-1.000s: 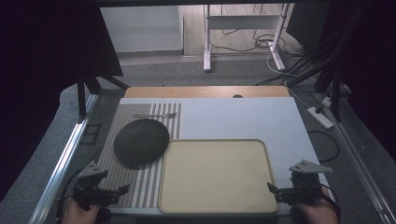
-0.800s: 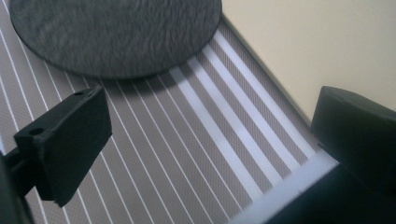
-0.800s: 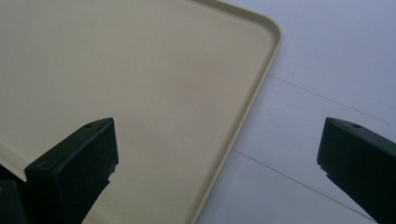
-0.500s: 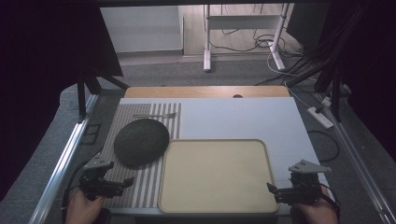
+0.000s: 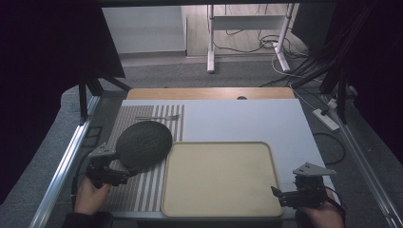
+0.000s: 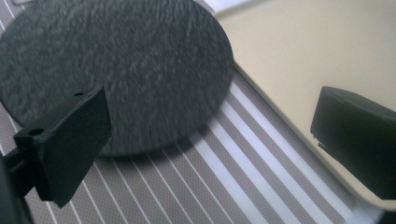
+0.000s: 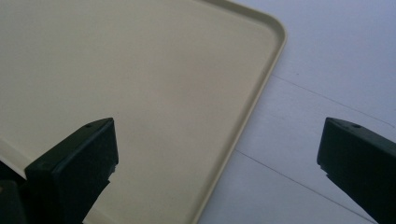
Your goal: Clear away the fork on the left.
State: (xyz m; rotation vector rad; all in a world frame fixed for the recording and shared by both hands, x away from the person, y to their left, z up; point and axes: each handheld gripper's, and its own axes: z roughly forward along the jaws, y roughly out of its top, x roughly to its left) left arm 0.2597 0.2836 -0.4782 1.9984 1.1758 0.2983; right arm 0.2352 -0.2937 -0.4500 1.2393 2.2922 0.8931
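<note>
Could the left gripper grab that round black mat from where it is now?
Probably yes. The left gripper sits open right at the near edge of the round black mat, with nothing between them. The mat lies flat on the striped placemat, so catching its rim may be fiddly.

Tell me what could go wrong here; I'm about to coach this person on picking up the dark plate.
The flat black round plate lies flush on the striped placemat, so the open left gripper may just push it. Its edge meets the beige tray rim and could snag. A shove could reach the fork behind.
</note>
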